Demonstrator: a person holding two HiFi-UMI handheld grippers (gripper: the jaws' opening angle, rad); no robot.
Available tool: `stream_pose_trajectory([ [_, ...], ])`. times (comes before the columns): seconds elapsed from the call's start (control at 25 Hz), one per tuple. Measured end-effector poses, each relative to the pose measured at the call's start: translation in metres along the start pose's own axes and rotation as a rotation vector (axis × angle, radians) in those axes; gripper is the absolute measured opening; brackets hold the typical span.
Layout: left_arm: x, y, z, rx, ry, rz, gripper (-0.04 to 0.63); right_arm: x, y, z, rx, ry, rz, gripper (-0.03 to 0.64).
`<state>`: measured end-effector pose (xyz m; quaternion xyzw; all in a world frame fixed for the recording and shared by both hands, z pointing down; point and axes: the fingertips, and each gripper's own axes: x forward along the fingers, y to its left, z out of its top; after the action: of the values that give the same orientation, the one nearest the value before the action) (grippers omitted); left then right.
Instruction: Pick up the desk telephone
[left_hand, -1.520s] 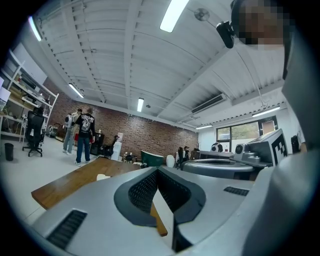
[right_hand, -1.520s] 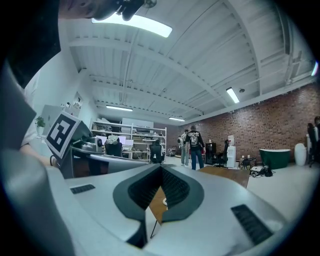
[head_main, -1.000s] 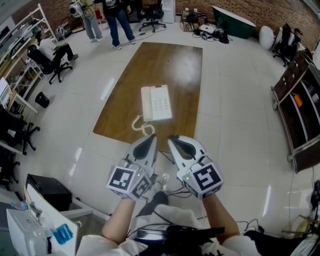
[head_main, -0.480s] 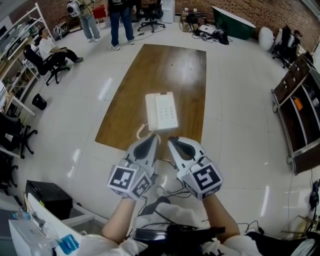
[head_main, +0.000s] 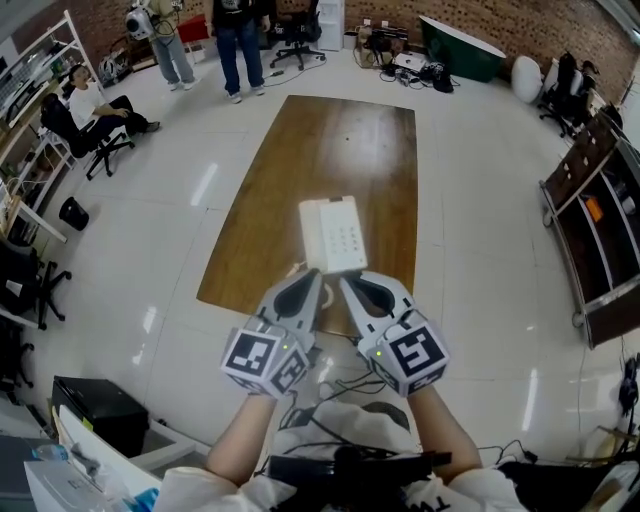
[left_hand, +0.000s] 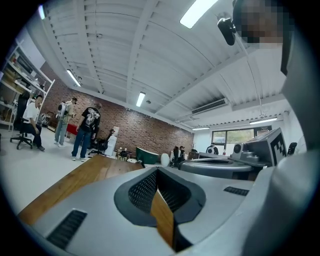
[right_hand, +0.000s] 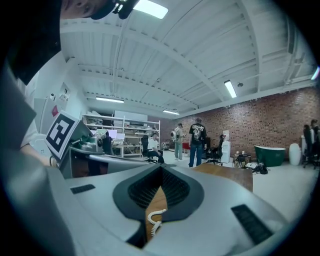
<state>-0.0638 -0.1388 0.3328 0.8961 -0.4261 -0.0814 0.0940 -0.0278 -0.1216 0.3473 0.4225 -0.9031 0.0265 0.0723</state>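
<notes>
The white desk telephone (head_main: 333, 234) lies on the near end of a long brown wooden table (head_main: 335, 140), keypad up. Both grippers are held side by side just short of it, pointing at it. My left gripper (head_main: 312, 282) is shut and empty, its tips below the phone's near left corner. My right gripper (head_main: 350, 285) is shut and empty too, close to the phone's near edge. In the right gripper view the phone's white coiled cord (right_hand: 155, 220) shows in the slit under the shut jaws. The left gripper view shows only table wood (left_hand: 162, 220) there.
Two people stand beyond the table's far end (head_main: 240, 40); another person sits on a chair at far left (head_main: 85, 105). Dark shelving (head_main: 600, 220) lines the right wall. A black box (head_main: 100, 405) sits at lower left. White tiled floor surrounds the table.
The telephone and table have come closer to both grippers in the head view as the person walked toward them. Both grippers stayed shut and side by side.
</notes>
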Motion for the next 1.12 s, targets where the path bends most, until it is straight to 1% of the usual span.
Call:
stream_pose_trajectory([
  [0.2, 0.005, 0.007, 0.001, -0.006, -0.007, -0.021, 0.0, 0.006, -0.001, 0.0, -0.007, 0.005, -0.02, 0.0],
  [0.4, 0.013, 0.007, 0.001, -0.005, -0.008, -0.031, 0.0, 0.004, -0.013, 0.0, -0.005, 0.004, -0.047, 0.0],
  [0.6, 0.02, 0.011, -0.003, 0.0, 0.002, -0.026, 0.0, 0.01, -0.022, -0.002, 0.0, 0.001, -0.051, 0.0],
  [0.84, 0.037, 0.017, -0.007, 0.002, 0.02, -0.018, 0.0, 0.021, -0.043, -0.001, 0.008, -0.003, -0.048, 0.0],
  [1.12, 0.057, 0.028, -0.017, -0.008, 0.034, -0.004, 0.0, 0.033, -0.066, -0.011, 0.026, 0.013, -0.048, 0.0],
])
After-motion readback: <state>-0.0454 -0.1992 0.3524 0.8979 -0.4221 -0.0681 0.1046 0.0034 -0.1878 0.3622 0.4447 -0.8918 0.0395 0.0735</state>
